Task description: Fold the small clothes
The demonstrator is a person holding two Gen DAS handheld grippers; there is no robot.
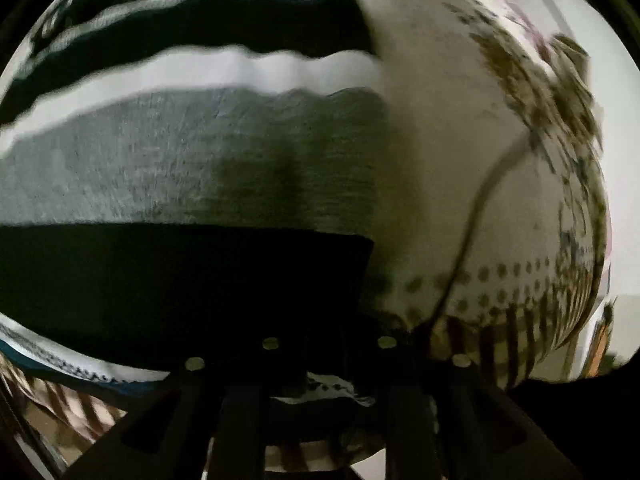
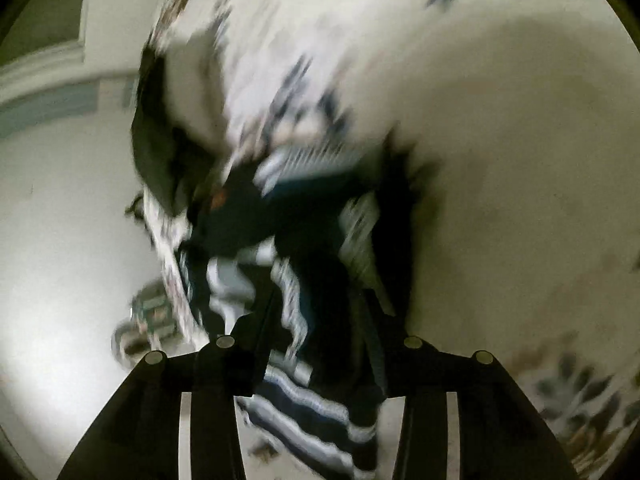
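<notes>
A striped garment (image 1: 192, 168) with black, white and grey bands fills the left wrist view, very close to the lens. My left gripper (image 1: 328, 360) is pressed against its black band; the fingertips are lost in the dark cloth. In the right wrist view the same dark striped garment (image 2: 320, 400) hangs bunched between the black fingers (image 2: 224, 360) of my right gripper (image 2: 320, 356), which looks shut on it. Both views are blurred.
A cream bedsheet (image 1: 460, 140) with brown dots and stripes lies to the right in the left view. In the right view it is a pale printed sheet (image 2: 500, 160), with white floor (image 2: 60, 220) and a small patterned item (image 2: 148, 320) at left.
</notes>
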